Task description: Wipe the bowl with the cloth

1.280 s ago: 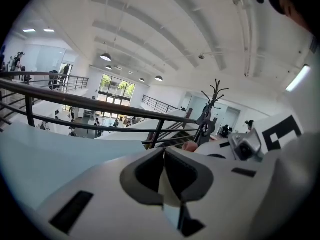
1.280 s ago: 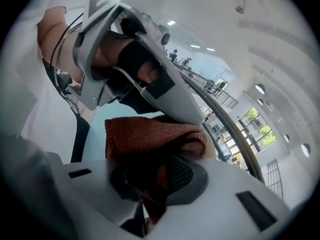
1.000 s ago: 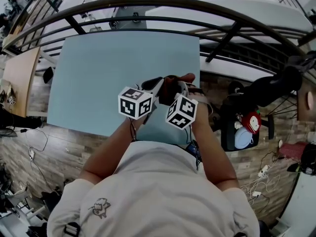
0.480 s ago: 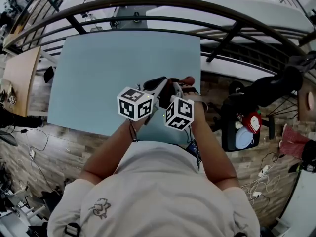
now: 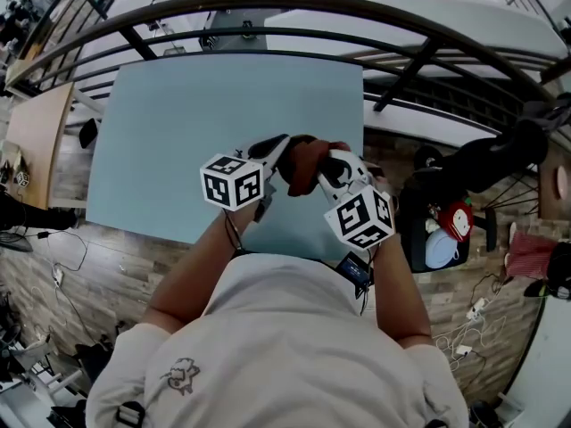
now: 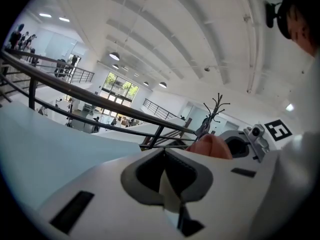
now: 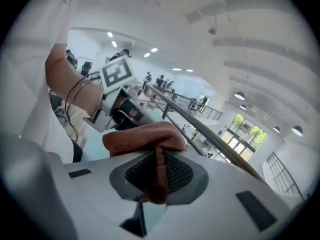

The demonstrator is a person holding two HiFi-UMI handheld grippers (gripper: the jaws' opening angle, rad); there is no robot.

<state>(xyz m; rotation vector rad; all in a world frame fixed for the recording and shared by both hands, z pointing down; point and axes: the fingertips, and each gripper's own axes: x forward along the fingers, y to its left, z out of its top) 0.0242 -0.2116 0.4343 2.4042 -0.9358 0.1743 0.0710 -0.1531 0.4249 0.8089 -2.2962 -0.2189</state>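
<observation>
Plainly no bowl shows on the blue table point(image 5: 196, 123), so wiping has not begun. Above its near edge the left gripper point(image 6: 167, 179) is closing, jaws all but together on nothing; the right gripper point(image 7: 156, 181) clamps the rust cloth point(image 7: 145, 136). Next, probably, comes finding the bowl.

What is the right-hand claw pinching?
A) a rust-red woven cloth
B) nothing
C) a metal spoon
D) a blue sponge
A: the right gripper view shows the right claw closed on the rust-red woven cloth, which bunches up above it.
</observation>
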